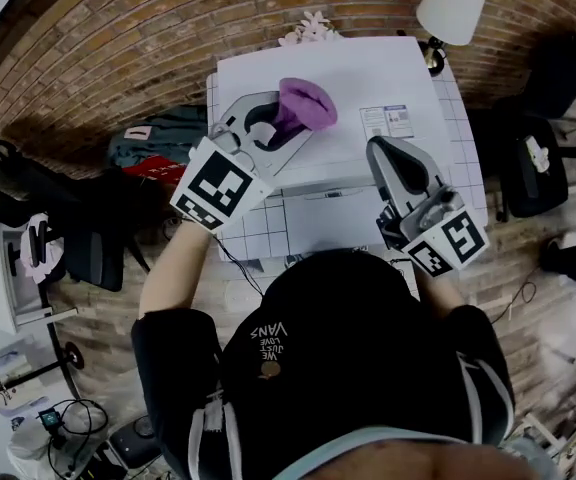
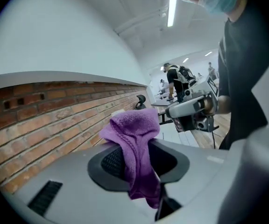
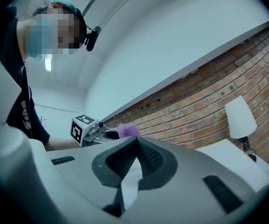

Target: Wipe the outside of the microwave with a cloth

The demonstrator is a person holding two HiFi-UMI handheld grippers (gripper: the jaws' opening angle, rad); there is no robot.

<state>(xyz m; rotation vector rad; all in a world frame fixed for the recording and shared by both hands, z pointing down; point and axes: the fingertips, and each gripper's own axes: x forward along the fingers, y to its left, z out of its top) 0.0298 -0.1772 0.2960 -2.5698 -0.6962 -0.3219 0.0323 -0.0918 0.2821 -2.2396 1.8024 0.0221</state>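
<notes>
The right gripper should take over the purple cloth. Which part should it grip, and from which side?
Probably the bunched end of the purple cloth that bulges beyond the left gripper's jaw tips. Come from the right, opening the shut right gripper first: that bulge is free.

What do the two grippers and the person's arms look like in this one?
The left gripper and right gripper have light grey shells, with black ribbed pads inside the jaws. The left cube and right cube are white with black square markers. The person wears a black short-sleeved top.
</notes>
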